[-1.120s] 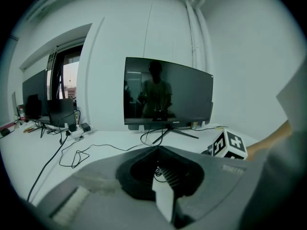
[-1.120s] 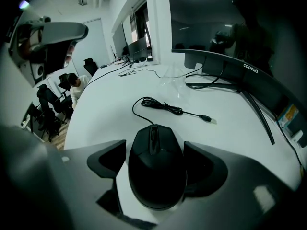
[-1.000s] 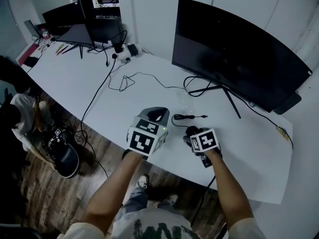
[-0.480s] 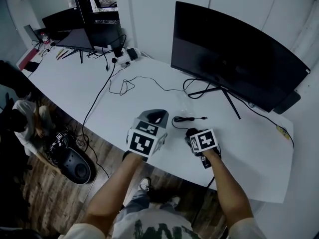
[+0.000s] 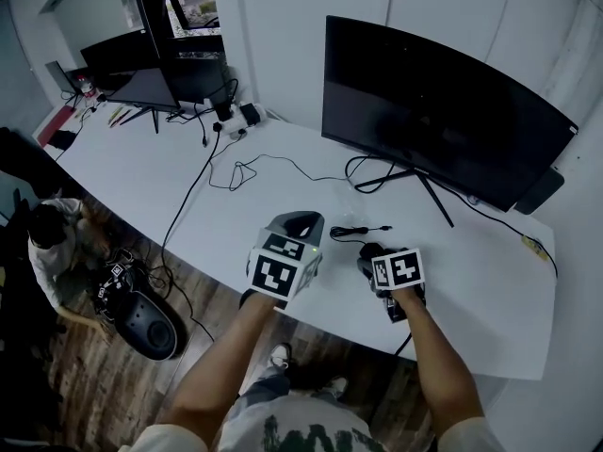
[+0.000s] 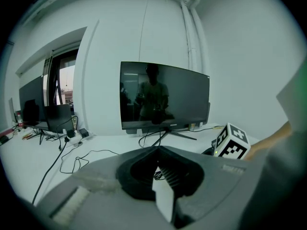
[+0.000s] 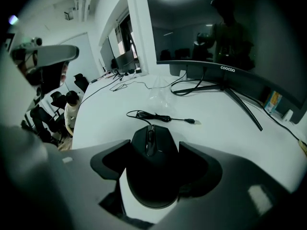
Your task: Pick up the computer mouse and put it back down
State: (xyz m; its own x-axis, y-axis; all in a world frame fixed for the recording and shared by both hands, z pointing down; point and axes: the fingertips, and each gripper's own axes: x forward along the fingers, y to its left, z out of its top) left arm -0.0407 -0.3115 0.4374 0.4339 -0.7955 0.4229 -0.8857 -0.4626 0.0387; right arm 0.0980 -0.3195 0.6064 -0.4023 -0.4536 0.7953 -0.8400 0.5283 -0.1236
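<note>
- Right gripper point(image 7: 154, 150): fingers point(image 7: 194, 164) had just been closing and clamped the smooth, rounded black mouse point(image 7: 152, 176) at the white surface's point(image 7: 230, 128) 6 o'clock edge;
- Left gripper point(image 6: 157, 150), 9 o'clock of it: ribbed fingers point(image 6: 170, 174) together, empty.

A long white desk point(image 5: 490, 299) curves along plain white walls point(image 5: 283, 36). On it stands a wide curved monitor point(image 5: 443, 111), dark, on a thin splayed stand point(image 5: 419, 175). Thin black cables point(image 5: 240, 169) trail over the desktop to the far end, where smaller dark screens point(image 5: 155, 59) stand. Behind these a tall window point(image 6: 67, 85) lets in pale daylight. Two pipes point(image 6: 189, 28) run up the wall corner. The floor point(image 5: 85, 384) is of dark wooden planks. Beside the desk's outer edge a person point(image 5: 52, 243) sits low, near a round black object point(image 5: 146, 326), perhaps a chair seat.
</note>
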